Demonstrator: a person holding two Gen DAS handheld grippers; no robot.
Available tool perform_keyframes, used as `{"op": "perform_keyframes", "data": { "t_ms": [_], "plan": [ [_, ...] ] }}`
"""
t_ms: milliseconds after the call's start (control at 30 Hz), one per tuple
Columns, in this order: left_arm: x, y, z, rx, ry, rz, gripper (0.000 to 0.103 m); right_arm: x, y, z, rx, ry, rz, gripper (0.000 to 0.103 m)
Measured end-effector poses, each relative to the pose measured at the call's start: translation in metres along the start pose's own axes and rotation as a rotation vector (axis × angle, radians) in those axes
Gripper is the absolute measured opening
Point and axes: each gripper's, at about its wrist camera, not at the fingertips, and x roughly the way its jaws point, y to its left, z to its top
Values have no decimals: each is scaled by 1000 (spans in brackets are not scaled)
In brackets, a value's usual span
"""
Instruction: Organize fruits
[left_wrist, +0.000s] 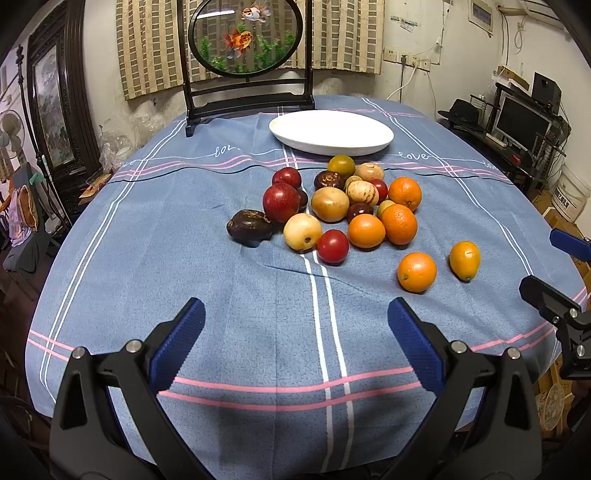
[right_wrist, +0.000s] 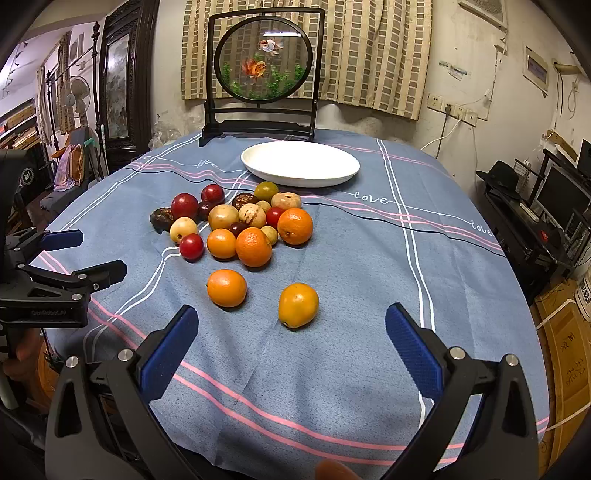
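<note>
A pile of fruits (left_wrist: 343, 206) lies on the blue tablecloth: red, tan, dark brown and orange ones; the pile also shows in the right wrist view (right_wrist: 240, 225). Two orange fruits lie apart, nearer me: one round (right_wrist: 226, 288) (left_wrist: 416, 272), one oval (right_wrist: 297, 305) (left_wrist: 464, 260). An empty white oval plate (left_wrist: 330, 132) (right_wrist: 300, 163) sits behind the pile. My left gripper (left_wrist: 295, 325) is open and empty above the cloth's near part. My right gripper (right_wrist: 291, 332) is open and empty, just short of the oval orange fruit.
A framed goldfish screen (left_wrist: 245, 40) stands at the table's far edge behind the plate. The round table (left_wrist: 184, 258) drops off on all sides. Dark furniture stands left, a desk with a monitor (left_wrist: 524, 118) right.
</note>
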Motion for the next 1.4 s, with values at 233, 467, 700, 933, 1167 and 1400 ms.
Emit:
{"op": "perform_keyframes", "data": {
  "t_ms": [233, 467, 700, 933, 1167, 1400],
  "plan": [
    [2, 1, -1, 0, 3, 0, 101, 3, 2, 0, 3, 3, 5, 102],
    [7, 2, 0, 3, 10, -1, 101, 5, 1, 0, -1, -1, 24, 102],
    [9, 2, 1, 1, 16, 0, 101, 7, -1, 2, 7, 6, 33, 102],
    [11, 2, 4, 2, 25, -2, 101, 10, -2, 2, -1, 9, 36, 102],
    [20, 4, 7, 2, 41, -4, 101, 15, -5, 6, 12, 10, 53, 102],
    [33, 13, 10, -11, 55, 2, 101, 25, -7, 3, 7, -42, 89, 102]
  ]
}}
